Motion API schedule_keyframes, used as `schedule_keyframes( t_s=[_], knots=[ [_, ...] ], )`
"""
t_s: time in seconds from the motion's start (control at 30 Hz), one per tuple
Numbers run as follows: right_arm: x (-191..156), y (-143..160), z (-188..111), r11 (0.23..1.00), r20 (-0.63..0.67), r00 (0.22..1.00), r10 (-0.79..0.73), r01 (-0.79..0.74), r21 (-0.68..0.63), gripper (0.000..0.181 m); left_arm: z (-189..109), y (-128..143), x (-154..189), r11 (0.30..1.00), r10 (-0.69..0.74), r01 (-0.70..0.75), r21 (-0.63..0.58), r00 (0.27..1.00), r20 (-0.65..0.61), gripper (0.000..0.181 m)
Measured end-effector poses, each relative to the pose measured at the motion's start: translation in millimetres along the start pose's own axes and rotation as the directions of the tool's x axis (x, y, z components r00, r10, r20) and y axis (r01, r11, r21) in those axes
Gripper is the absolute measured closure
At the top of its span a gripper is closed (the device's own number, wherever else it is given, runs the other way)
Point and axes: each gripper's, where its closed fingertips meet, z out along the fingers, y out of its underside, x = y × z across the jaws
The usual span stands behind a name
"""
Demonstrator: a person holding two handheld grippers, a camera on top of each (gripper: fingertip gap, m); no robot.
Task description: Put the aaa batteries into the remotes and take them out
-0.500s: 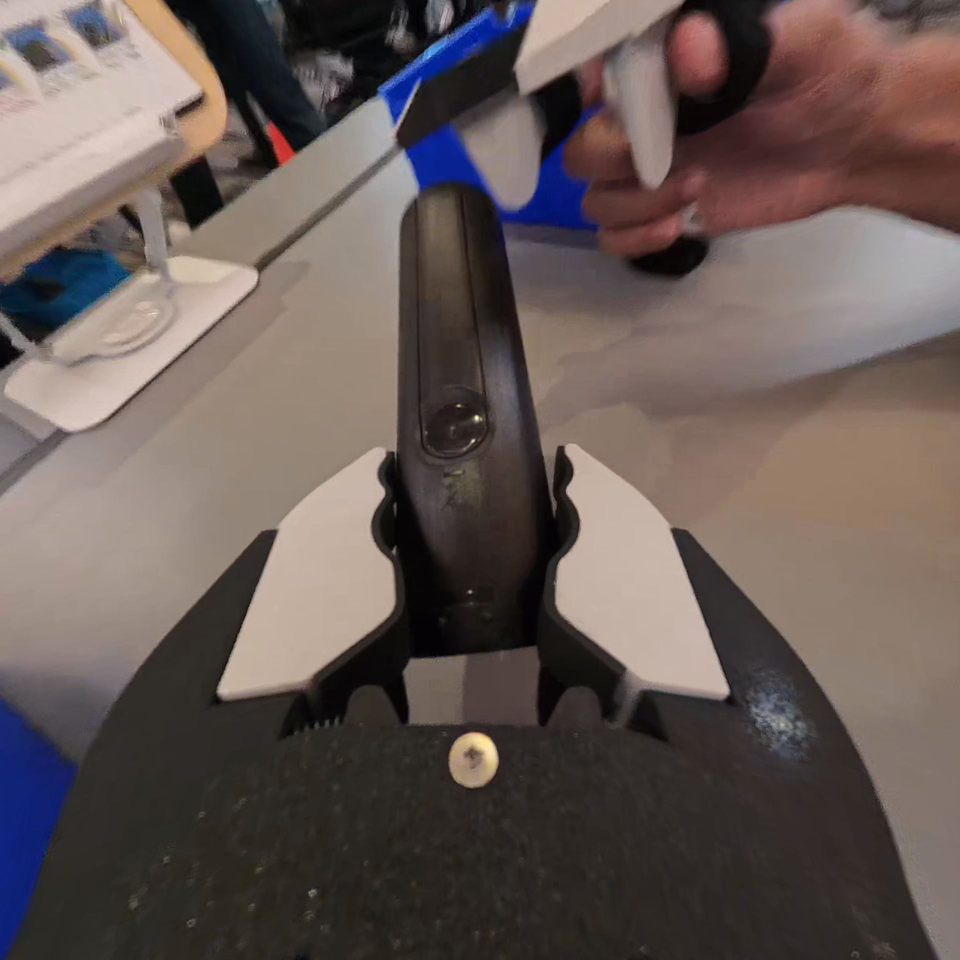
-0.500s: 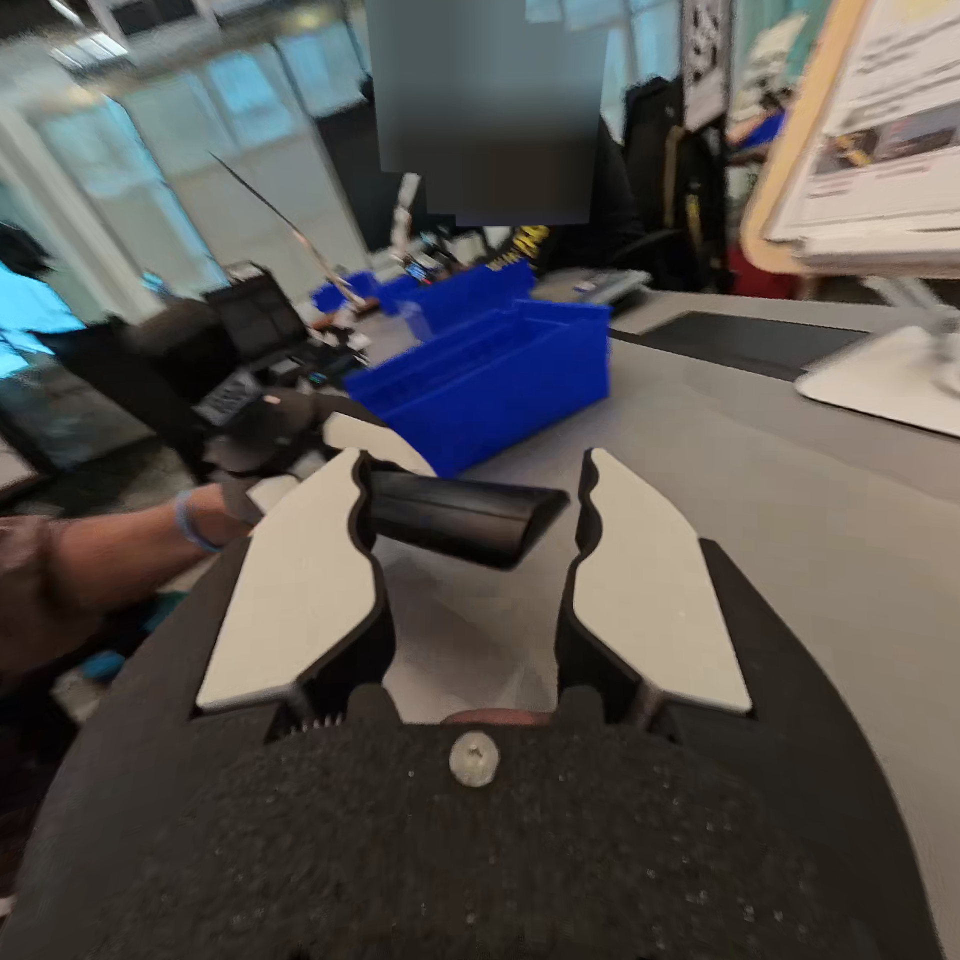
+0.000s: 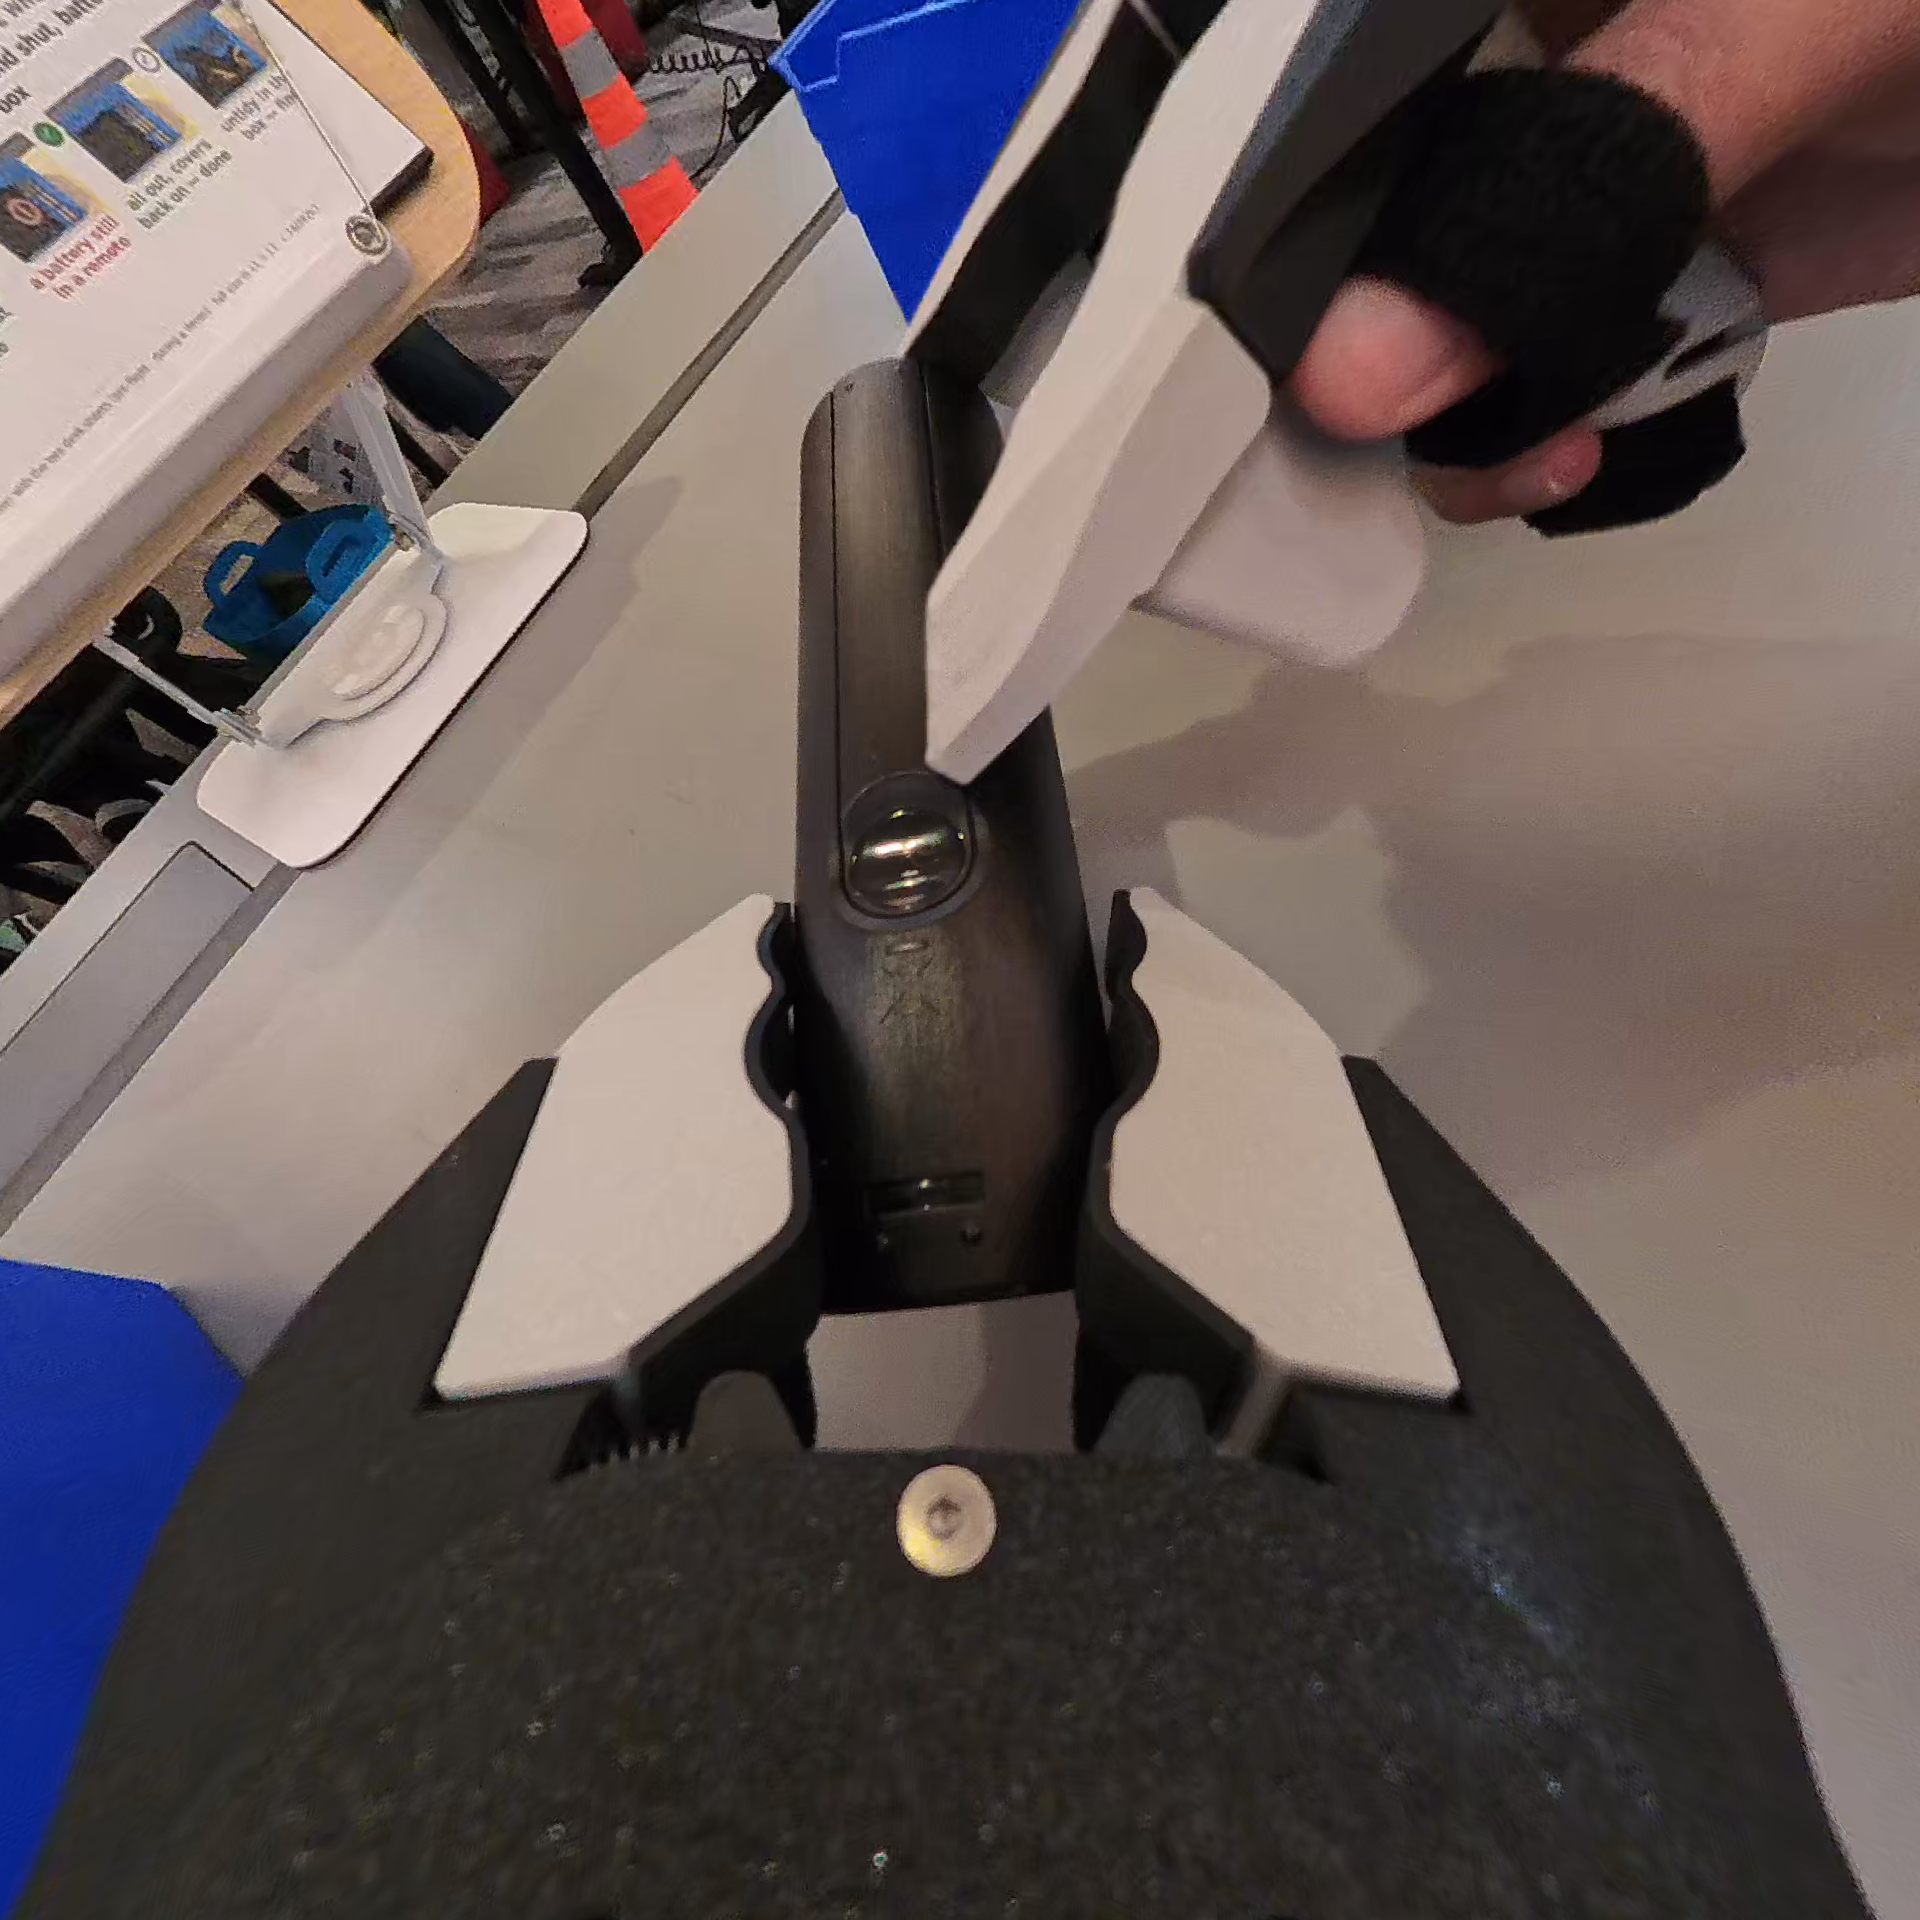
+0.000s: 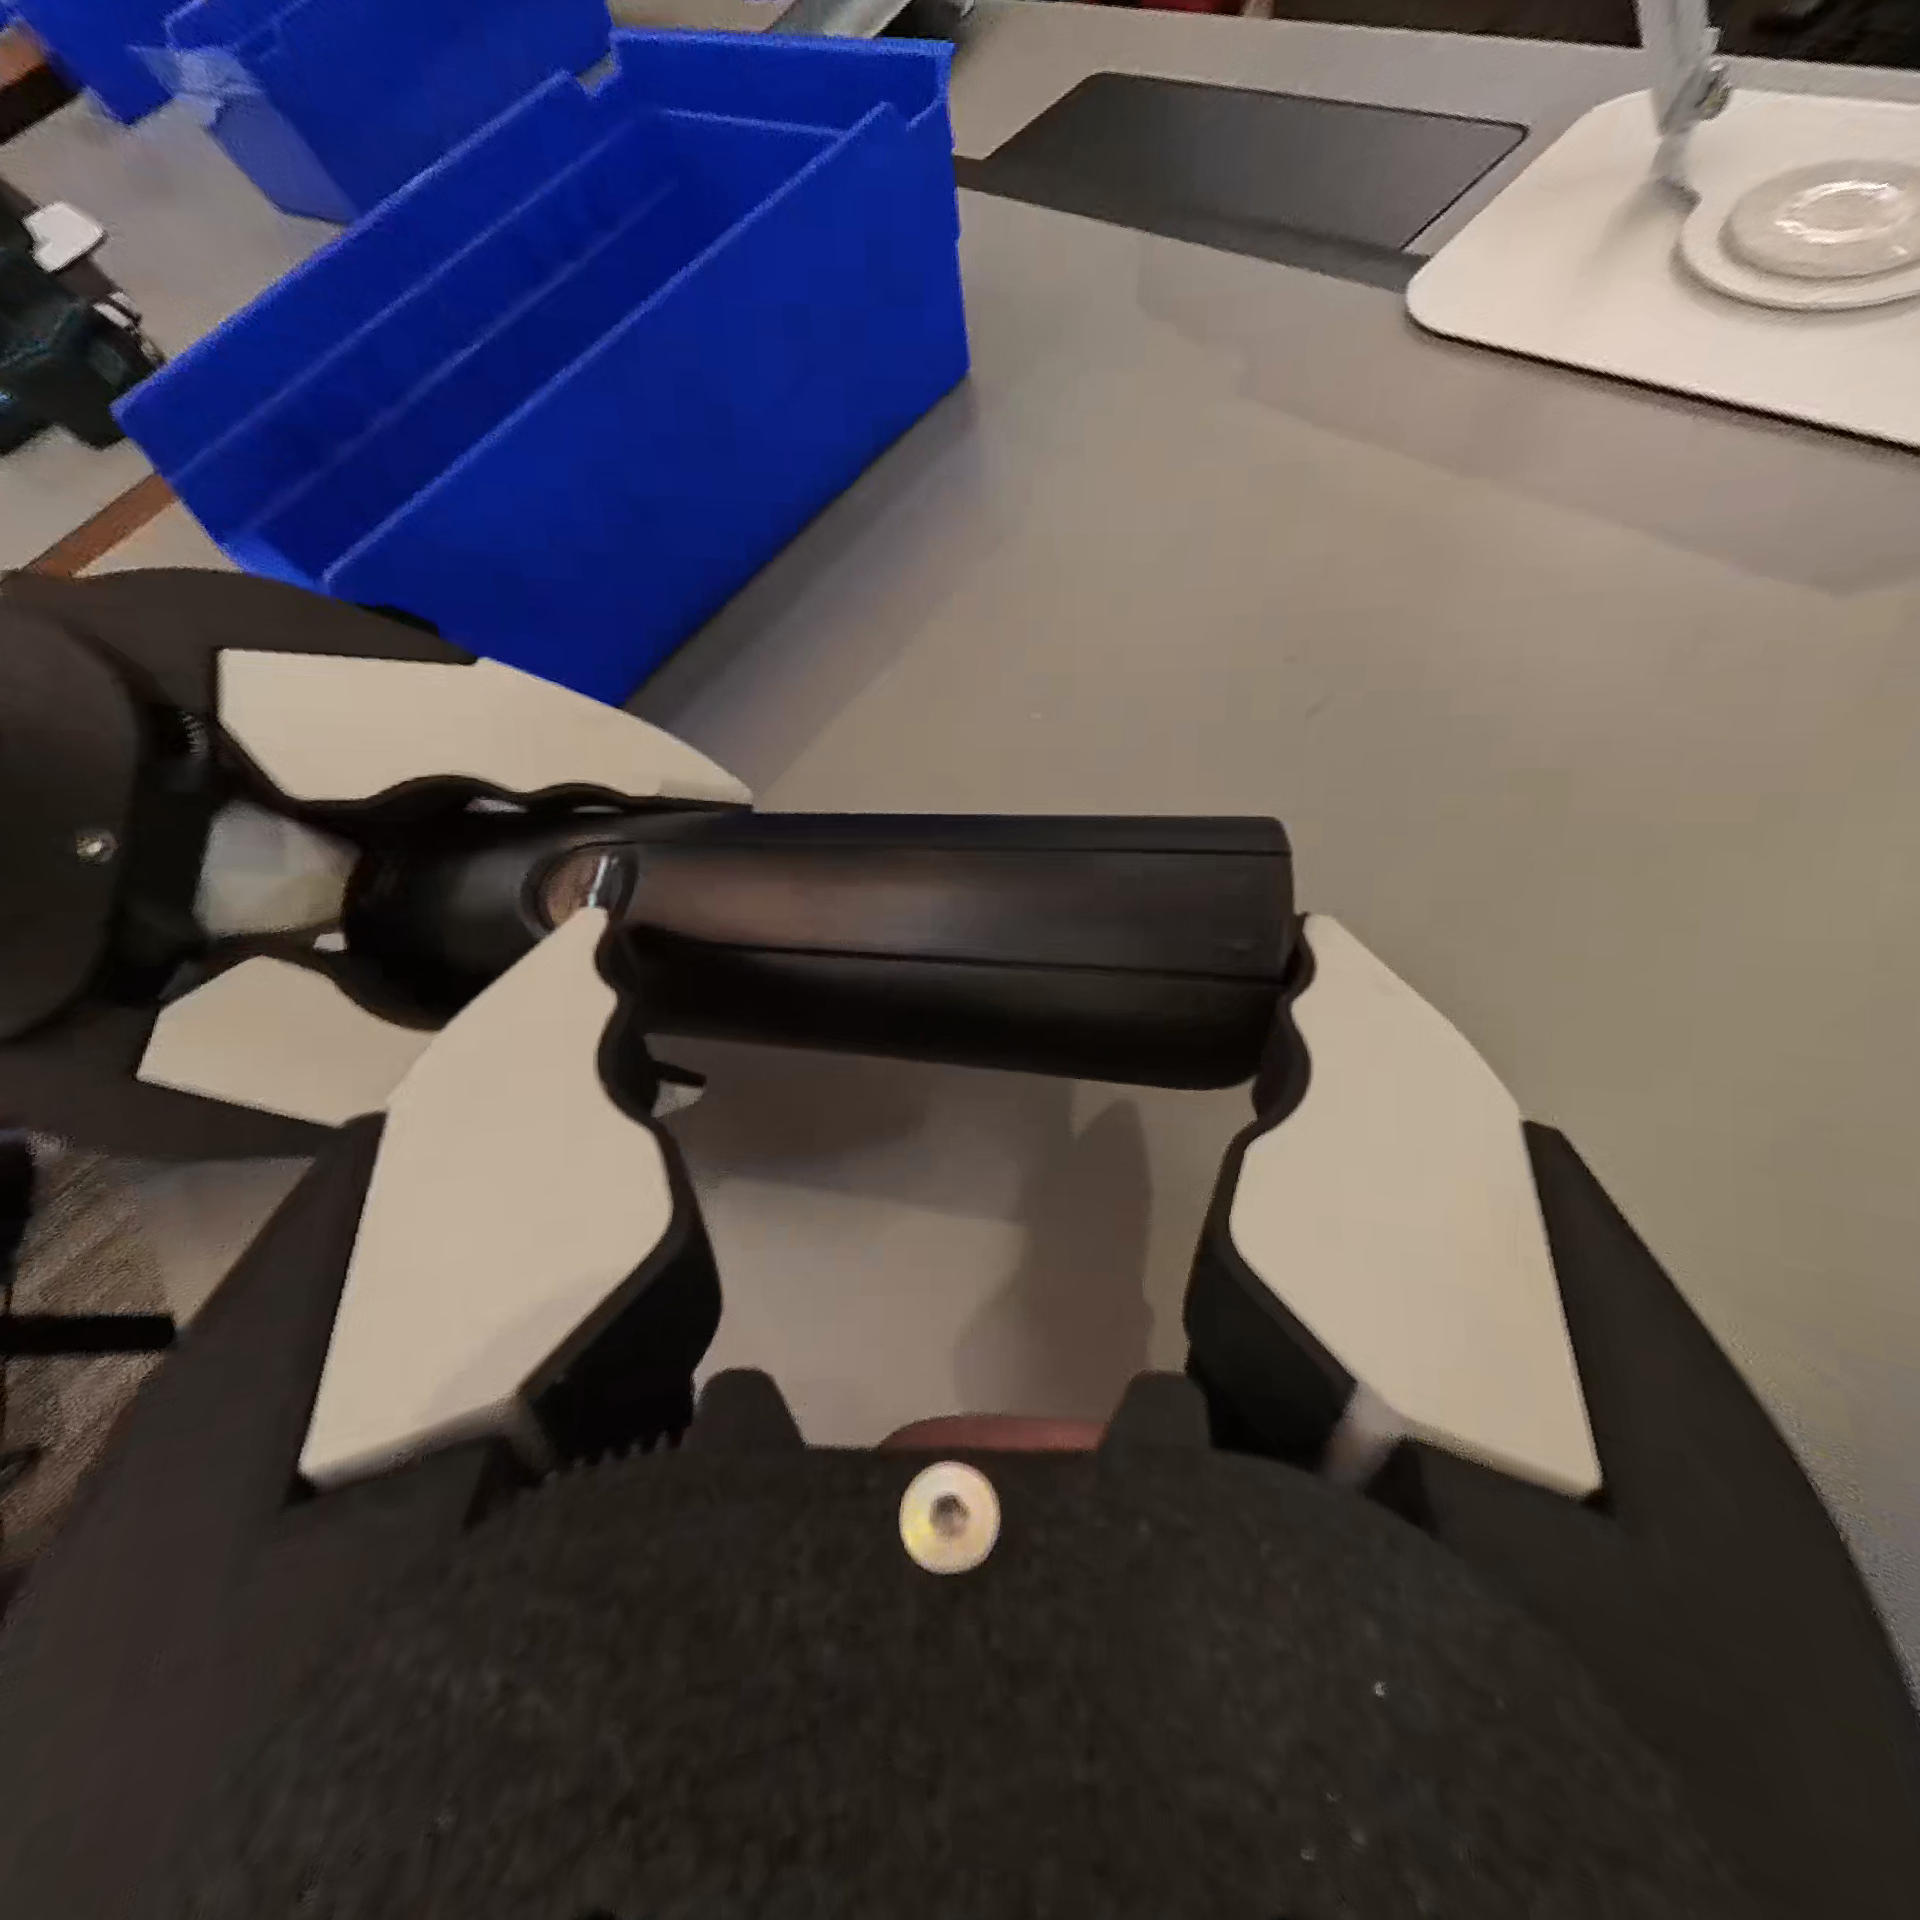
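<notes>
Black and slim, the remote (image 3: 935, 935) is sitting clamped by its near end between the white fingers of our left gripper (image 3: 940, 1049), raised above the grey table (image 3: 1558, 1039). Its long axis is running straight away from that gripper, with the far end pointing toward the blue bin (image 4: 582, 343) behind it. We are seeing its back face turned up, where a small oval recess (image 3: 909, 857) is showing something shiny and metallic.

Our right gripper (image 4: 951, 987) is coming across the remote from the side, its jaws spread wide: one fingertip is resting just beside the recess, the other at the remote's far end. Whether those tips are pressing on the remote or only touching it, we cannot quite tell.

Beyond the remote, the bin is showing two long compartments split by a divider; what we can see of them is holding nothing. To the right of the remote, a white stand base (image 4: 1683, 270) is lying on the table.
</notes>
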Motion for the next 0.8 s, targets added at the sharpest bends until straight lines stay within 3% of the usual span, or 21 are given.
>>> schedule_keyframes(
  t_s=[0.13, 0.3, 0.43, 0.67, 0.7, 0.73, 0.8],
  knots=[
    [1.2, -1.2, 1.3, 1.0, -0.046, 0.999, 0.012, -0.012, 0.014, 0.06, 2.7, -1.5, 1.6, 0.999, -0.034, 0.034, 0.015, 0.999, 0.002, 0.123],
    [7.8, -1.2, -1.1, 0.998, -0.143, 0.989, 0.026, -0.017, 0.06, 0.051, 5.1, -4.1, -4.4, 0.999, -0.05, 0.052, -0.012, 0.994, 0.102, 0.124],
    [2.5, 0.5, 6.4, 0.991, -0.09, 0.991, 0.104, -0.095, 0.097, 0.051, 7.1, -6.6, 0.3, 0.999, -0.034, 0.037, -0.025, 0.991, 0.127, 0.124],
    [6.9, 3.3, 4.4, 0.991, -0.083, 0.991, 0.105, -0.098, 0.086, 0.066, 10.8, -2.4, 3.1, 0.997, -0.065, 0.069, -0.039, 0.993, 0.095, 0.125],
    [1.4, 2.9, 4.3, 0.992, -0.053, 0.993, 0.102, -0.097, 0.082, 0.078, 12.6, -2.2, 3.5, 0.997, -0.062, 0.067, -0.044, 0.993, 0.101, 0.125],
    [-16.2, 2.0, 4.7, 0.986, 0.049, 0.989, 0.142, -0.146, 0.078, 0.112, 15.9, 0.1, 4.7, 0.996, -0.055, 0.062, -0.068, 0.993, 0.104, 0.125],
    [-23.4, -2.7, 4.9, 0.992, 0.015, 0.999, 0.041, -0.043, 0.116, 0.129, 18.9, -0.2, 3.4, 0.996, -0.062, 0.069, -0.053, 0.991, 0.119, 0.127]
  ],
)
